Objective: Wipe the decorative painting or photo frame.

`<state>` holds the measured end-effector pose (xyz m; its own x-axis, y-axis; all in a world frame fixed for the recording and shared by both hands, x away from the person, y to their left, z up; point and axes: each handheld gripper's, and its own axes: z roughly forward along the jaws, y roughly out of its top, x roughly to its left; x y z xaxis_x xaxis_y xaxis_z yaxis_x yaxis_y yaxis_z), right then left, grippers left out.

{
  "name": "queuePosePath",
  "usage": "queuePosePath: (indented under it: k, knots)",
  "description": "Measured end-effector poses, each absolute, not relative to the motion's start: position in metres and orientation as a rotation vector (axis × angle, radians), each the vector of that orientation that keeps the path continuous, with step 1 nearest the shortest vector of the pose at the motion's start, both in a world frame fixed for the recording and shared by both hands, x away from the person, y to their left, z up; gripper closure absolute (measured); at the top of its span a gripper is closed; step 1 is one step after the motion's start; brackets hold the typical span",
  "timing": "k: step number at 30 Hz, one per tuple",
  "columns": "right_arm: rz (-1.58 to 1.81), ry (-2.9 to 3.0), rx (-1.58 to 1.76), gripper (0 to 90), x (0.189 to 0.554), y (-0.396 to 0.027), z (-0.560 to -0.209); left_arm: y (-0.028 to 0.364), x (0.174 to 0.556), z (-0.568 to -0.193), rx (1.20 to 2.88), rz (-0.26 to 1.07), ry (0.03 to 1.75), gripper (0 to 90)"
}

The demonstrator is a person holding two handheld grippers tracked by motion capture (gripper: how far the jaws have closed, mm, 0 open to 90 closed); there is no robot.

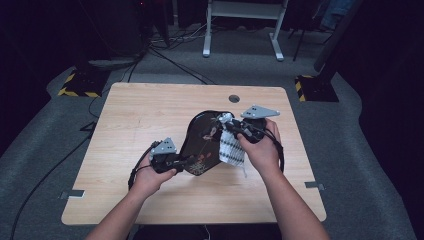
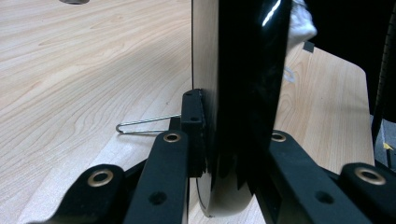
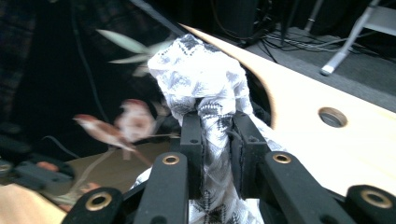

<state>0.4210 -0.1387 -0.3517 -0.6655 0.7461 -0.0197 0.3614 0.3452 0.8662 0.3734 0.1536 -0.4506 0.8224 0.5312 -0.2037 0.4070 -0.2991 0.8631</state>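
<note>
Tray (image 1: 202, 142) stands clamped in left claw (image 1: 181, 161), right claw (image 1: 231, 127) pinching cloth (image 1: 231, 147) against it.

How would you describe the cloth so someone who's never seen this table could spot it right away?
Start at the light wooden table and find the glossy black tray held up on edge near its middle. Against the tray's right side hangs a white cloth with a fine dark pattern, pinched in the right hand-held gripper. It is the only soft, pale thing there.
</note>
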Motion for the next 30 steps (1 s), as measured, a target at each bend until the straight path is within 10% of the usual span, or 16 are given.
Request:
queuePosePath:
  k: [30]
  knots:
    - [1.256, 2.277, 0.867, 77.8, 0.408, -0.118, -0.355, 0.154, 0.374, -0.451, 1.936, 0.143, 0.693, 79.7]
